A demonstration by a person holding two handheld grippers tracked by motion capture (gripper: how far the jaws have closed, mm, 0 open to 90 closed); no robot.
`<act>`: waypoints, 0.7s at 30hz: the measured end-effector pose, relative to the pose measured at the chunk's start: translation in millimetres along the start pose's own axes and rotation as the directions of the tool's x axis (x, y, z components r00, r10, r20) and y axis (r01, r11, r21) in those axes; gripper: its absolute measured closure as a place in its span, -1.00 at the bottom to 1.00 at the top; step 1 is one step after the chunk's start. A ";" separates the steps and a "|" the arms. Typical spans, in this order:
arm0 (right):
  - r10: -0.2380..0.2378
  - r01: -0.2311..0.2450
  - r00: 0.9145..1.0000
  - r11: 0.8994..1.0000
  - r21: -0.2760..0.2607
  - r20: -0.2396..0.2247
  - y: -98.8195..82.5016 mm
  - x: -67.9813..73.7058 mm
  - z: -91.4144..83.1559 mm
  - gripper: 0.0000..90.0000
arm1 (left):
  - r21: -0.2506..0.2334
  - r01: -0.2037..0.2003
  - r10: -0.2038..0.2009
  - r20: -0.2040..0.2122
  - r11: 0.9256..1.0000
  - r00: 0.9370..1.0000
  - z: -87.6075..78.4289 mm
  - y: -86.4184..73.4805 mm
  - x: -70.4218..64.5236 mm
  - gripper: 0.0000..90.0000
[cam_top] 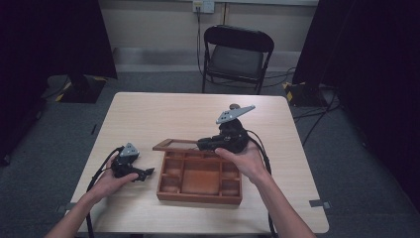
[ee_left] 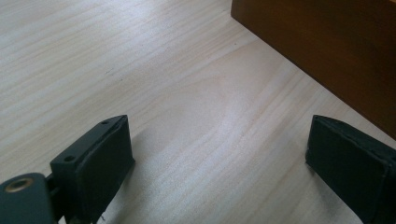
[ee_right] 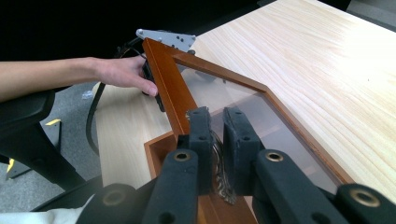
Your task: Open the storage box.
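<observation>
Wooden lid edge pinched in right gripper jaws — left gripper jaws gape beside box.

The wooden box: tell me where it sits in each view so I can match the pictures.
High view: the box sits centre, toward the table's near edge, its glass lid raised at the back.
Left gripper view: only a brown side wall fills the upper right corner.
Right gripper view: the lid's frame runs up the middle; a box corner lies lower centre.
Shared landmark: the pale table.
</observation>
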State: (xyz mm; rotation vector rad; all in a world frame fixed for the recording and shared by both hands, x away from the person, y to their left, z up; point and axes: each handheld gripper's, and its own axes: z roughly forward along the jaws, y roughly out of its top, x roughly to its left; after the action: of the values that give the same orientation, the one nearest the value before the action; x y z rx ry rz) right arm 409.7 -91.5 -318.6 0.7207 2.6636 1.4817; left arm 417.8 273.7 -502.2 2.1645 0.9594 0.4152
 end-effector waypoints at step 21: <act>-0.002 0.002 1.000 1.000 -0.003 0.009 6.0 -3.1 -1.5 0.84 | 0.000 0.000 0.000 0.000 1.000 1.000 0.0 0.0 0.0 -0.85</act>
State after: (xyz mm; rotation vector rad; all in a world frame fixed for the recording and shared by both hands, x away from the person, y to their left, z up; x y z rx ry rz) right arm 414.4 -91.2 -313.7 0.7219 2.6543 1.4778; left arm 417.8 273.7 -502.2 2.1649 0.9595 0.4149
